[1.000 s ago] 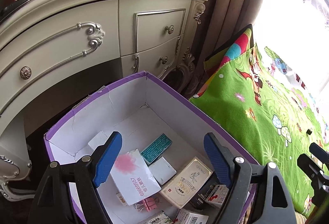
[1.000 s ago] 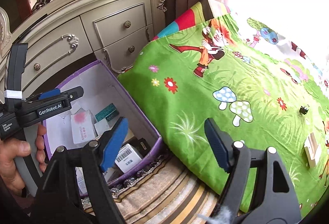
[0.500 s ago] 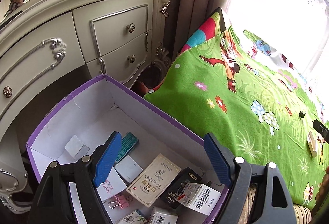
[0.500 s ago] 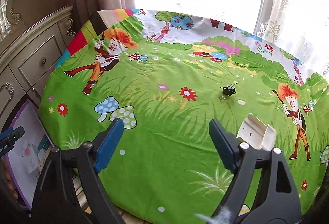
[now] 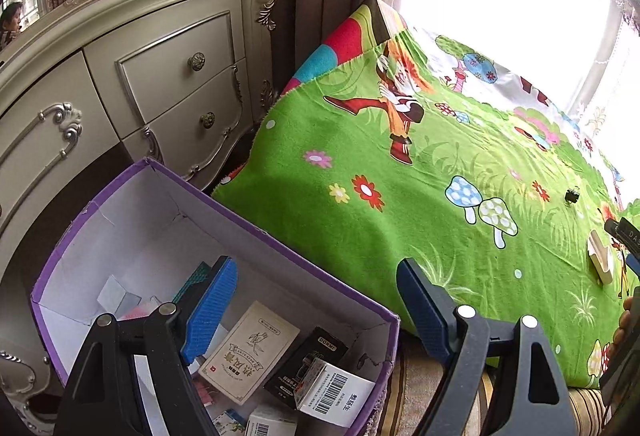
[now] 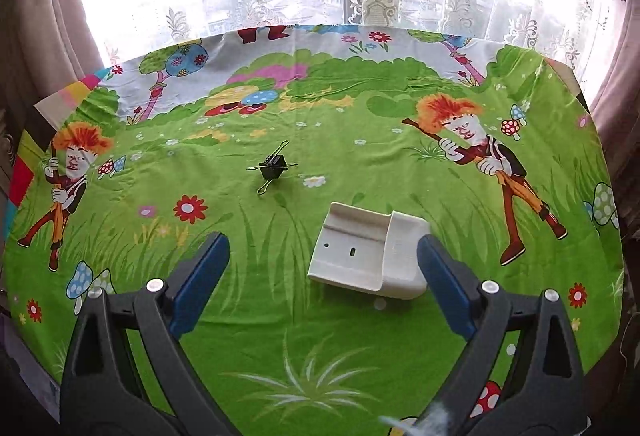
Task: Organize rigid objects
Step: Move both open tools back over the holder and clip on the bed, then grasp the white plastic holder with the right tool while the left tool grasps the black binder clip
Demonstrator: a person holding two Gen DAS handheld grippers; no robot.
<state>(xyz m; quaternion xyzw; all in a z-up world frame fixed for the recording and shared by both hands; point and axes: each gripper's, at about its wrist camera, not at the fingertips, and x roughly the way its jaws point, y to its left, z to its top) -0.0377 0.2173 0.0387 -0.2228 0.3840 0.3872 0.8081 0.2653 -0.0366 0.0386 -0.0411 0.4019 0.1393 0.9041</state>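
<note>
Swung from purple box to white holder, right claw (still widening) gapes empty; left claw spread.

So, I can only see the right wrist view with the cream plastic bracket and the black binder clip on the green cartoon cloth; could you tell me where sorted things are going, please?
Observer: Into an open purple cardboard box with a white inside, standing beside the cloth, below its edge.
Operator: Is anything in it already?
Observer: Yes, several small packets, among them a cream printed carton and a black carton.
Operator: And where is the left gripper?
Observer: The left gripper is open above the box's near corner, holding nothing.
</note>
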